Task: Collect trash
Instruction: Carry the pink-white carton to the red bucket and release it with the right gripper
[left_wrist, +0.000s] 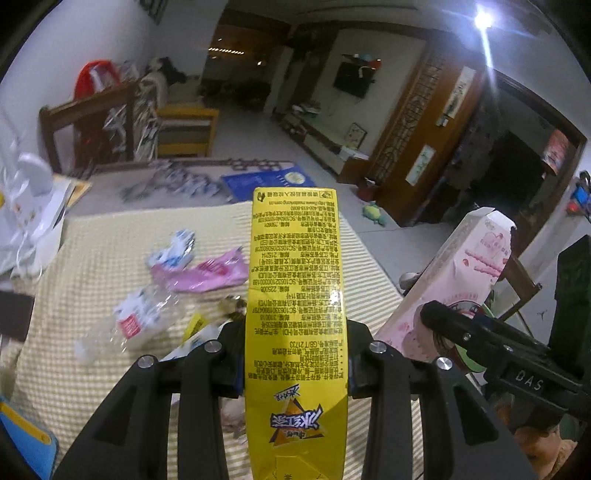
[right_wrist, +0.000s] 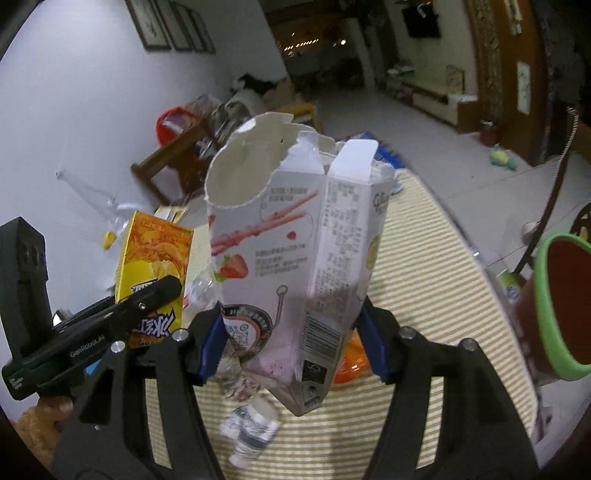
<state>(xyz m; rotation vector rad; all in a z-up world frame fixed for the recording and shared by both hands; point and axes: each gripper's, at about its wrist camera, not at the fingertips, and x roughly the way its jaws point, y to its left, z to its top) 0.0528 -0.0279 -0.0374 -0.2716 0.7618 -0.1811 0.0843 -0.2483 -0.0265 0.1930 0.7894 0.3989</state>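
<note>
- The left gripper (left_wrist: 295, 369) is clamped on a yellow carton (left_wrist: 295, 295), which stands lengthwise between the fingers and is held above the table (left_wrist: 92, 251).
- In the right wrist view the same carton (right_wrist: 155, 266) shows at left, upright, with the left gripper (right_wrist: 147, 299) across its lower part.
- The right gripper (right_wrist: 291, 339) squeezes a pink box (right_wrist: 291, 240) by its lower half; the box's top is torn open and empty inside, and it leans slightly left.
- From the left wrist view the pink box (left_wrist: 454, 280) rises at right, tilted, with the right gripper (left_wrist: 461, 332) across it.
- Carton and box are near each other, both lifted over the table's yellow checked cloth (left_wrist: 74, 369).
- On the cloth lie a pink wrapper (left_wrist: 207, 273), a blue-white wrapper (left_wrist: 173, 251) touching it, and a crushed clear bottle (left_wrist: 136, 321) nearer the camera.
- A small bottle (right_wrist: 251, 428) lies on the striped cloth below the pink box, and something orange (right_wrist: 351, 362) sits just behind the box.
- A brown bin with a green rim (right_wrist: 550, 306) stands at the table's right edge.
- A blue book (left_wrist: 266, 181) lies at the far end of the table.
</note>
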